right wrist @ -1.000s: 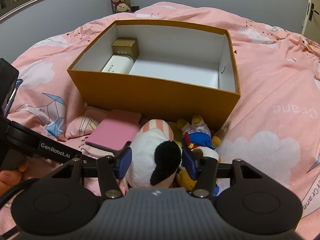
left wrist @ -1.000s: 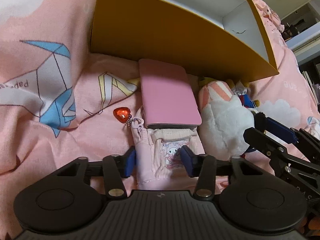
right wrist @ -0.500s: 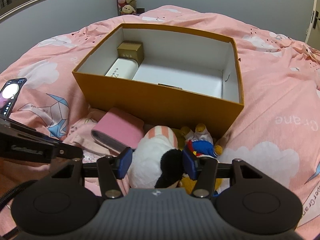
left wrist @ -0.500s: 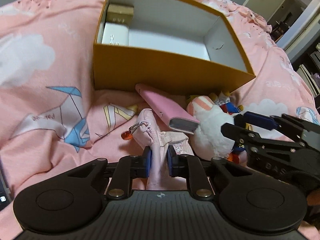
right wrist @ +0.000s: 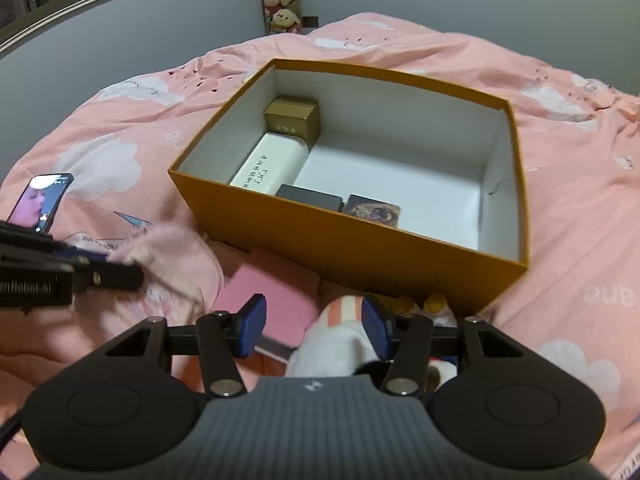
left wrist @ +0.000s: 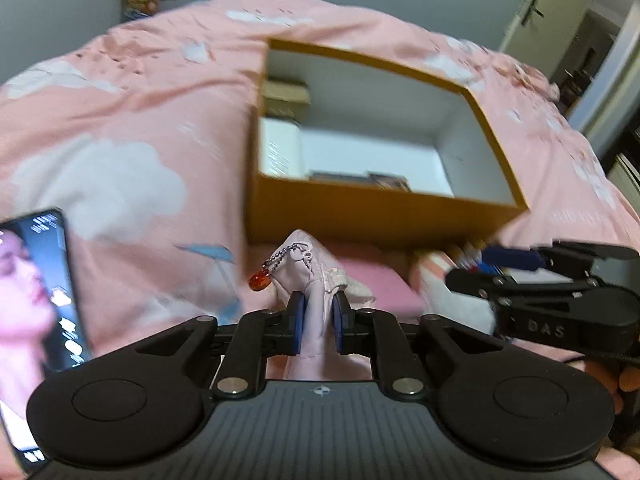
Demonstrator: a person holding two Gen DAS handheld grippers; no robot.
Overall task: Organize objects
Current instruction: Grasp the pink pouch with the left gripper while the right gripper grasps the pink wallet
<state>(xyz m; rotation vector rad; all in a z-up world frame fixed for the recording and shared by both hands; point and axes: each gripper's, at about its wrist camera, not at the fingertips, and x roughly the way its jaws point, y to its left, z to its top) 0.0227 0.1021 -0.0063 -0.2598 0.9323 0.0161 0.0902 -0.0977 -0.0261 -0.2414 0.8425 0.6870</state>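
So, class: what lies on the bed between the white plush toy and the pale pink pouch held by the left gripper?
The pink notebook lies flat there, between plush toy and pouch in the left gripper; the right wrist view shows it.

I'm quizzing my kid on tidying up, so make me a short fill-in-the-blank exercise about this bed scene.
1. The left gripper is shut on a pink ____.
2. A red ____ hangs from the pouch by a chain.
3. The orange box sits on a ____ blanket.
4. The white bottle lies ____ the box.

Missing words: pouch; heart charm; pink; inside
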